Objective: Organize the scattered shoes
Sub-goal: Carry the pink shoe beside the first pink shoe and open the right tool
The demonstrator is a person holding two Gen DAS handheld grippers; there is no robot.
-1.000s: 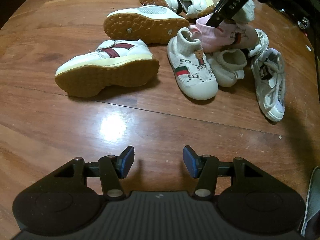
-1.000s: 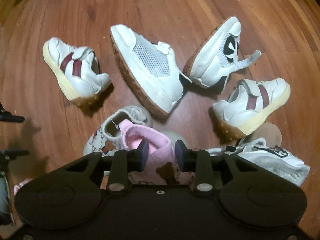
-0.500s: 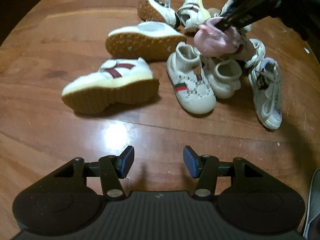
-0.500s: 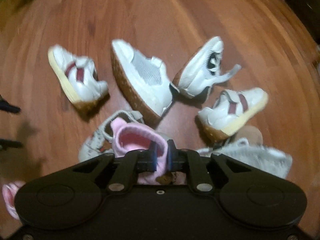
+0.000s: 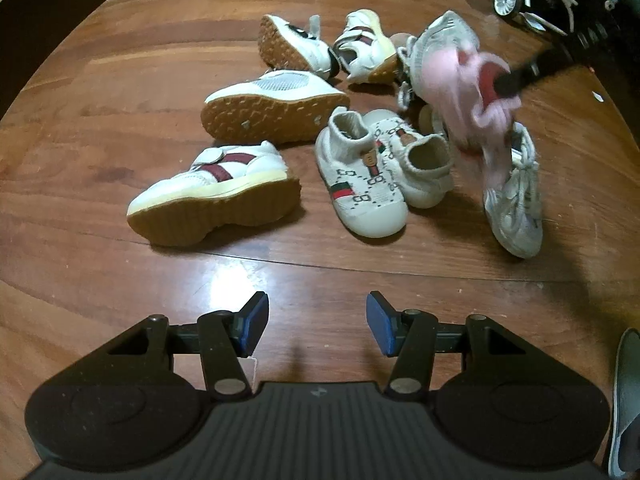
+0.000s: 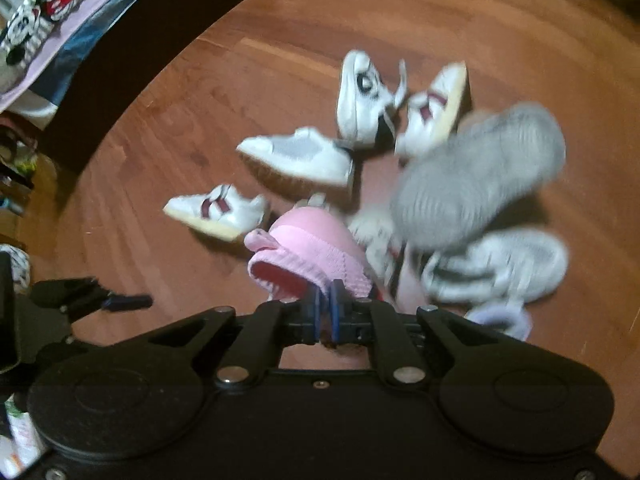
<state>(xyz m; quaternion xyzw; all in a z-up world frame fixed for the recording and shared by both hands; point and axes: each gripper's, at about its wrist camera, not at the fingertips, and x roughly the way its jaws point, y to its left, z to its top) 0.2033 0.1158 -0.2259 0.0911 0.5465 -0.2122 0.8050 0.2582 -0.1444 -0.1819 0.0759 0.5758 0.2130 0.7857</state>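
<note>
Up above the pile of small white shoes (image 5: 360, 168) on the wooden floor (image 5: 120, 80), the right hand-held gripper (image 6: 325, 312) is clamped on the cuff of a pink knit sock shoe (image 6: 308, 256), toe pointing away. Left hand-held gripper (image 5: 317, 322) sits wide apart, empty, low over the floor.

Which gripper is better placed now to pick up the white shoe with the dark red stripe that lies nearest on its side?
Left. The left gripper is open, empty and facing the striped shoe. The right gripper is already shut on the pink shoe.
</note>
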